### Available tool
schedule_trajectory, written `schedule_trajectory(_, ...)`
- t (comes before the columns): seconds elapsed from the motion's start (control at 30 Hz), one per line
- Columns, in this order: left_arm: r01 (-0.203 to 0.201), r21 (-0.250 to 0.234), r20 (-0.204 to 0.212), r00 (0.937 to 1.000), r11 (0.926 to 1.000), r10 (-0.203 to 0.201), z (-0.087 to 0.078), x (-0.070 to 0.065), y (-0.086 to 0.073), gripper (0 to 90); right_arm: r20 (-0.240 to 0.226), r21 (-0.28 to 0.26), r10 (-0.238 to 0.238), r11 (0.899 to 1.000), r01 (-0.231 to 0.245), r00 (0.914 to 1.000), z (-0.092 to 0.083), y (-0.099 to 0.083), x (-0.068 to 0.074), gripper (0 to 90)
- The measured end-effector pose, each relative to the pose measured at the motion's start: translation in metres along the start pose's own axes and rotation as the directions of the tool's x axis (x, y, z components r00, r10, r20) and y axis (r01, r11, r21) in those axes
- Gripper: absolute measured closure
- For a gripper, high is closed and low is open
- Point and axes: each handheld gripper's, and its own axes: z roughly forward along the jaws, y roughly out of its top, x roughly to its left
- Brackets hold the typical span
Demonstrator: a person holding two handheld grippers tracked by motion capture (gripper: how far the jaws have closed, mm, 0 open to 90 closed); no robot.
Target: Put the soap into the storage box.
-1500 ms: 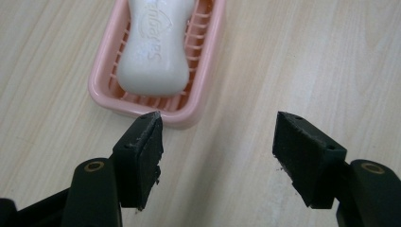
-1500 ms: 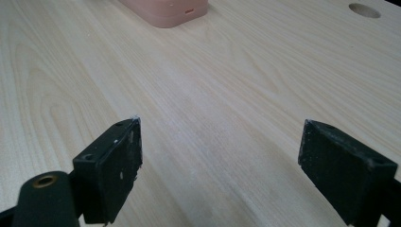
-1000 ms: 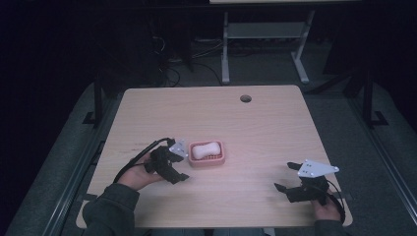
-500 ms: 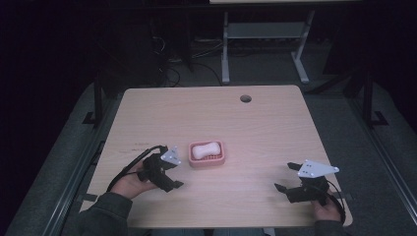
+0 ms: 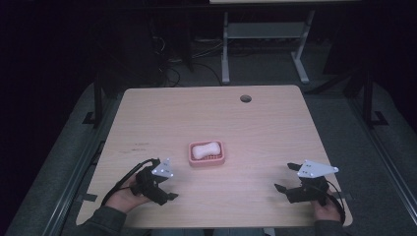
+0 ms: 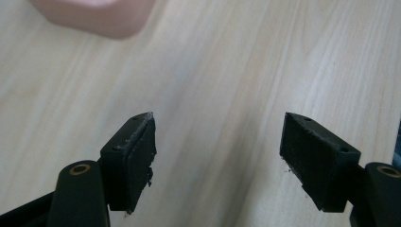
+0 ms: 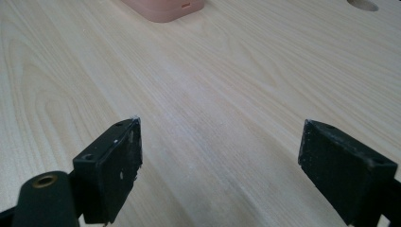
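The left gripper (image 5: 166,188) has its jaws spread wide, with only bare table (image 5: 162,118) between them. It holds nothing. The right gripper (image 5: 288,178) is wide open too, and it is also empty. Its jaws sit low over the wood.

The person's left hand (image 5: 124,196) comes in from the bottom edge and grips the tool near the front left corner of the table. The right hand (image 5: 328,210) holds the other tool near the front right corner. Both tools point in toward the middle.

A pink dish (image 5: 207,153) sits in the middle of the table, a bit toward the person. A pale bar of soap (image 5: 205,149) lies inside it. In the left gripper view a pink corner of the dish (image 6: 94,16) shows at the top, well apart from the jaws. In the right gripper view the dish (image 7: 165,7) sits far ahead.

A second ago the left gripper was right beside the dish. Now it has pulled back toward the person. The right gripper has stayed put.
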Motion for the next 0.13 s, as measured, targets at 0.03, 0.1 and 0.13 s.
schedule_trajectory(0.03, 0.0, 0.008, -0.003, 1.0, 1.0, 0.0, 0.0011, -0.001, -0.0028, 27.1, -0.001, 0.001, -0.001, 1.0, 0.001, 1.0, 0.0002, 0.0002, 0.0001, 13.6)
schedule_trajectory(0.1, 0.009, 0.016, -0.004, 0.9999, 0.9998, -0.009, 0.002, -0.0016, -0.0084, 27.1, -0.004, -0.002, 0.0, 1.0, 0.0, 1.0, 0.0008, 0.0008, 0.0004, 13.6)
schedule_trajectory(0.13, 0.009, 0.016, -0.004, 0.9999, 0.9998, -0.009, 0.002, -0.0016, -0.0084, 27.2, -0.006, -0.004, -0.003, 1.0, 0.003, 1.0, 0.0009, 0.0012, 0.0004, 13.6)
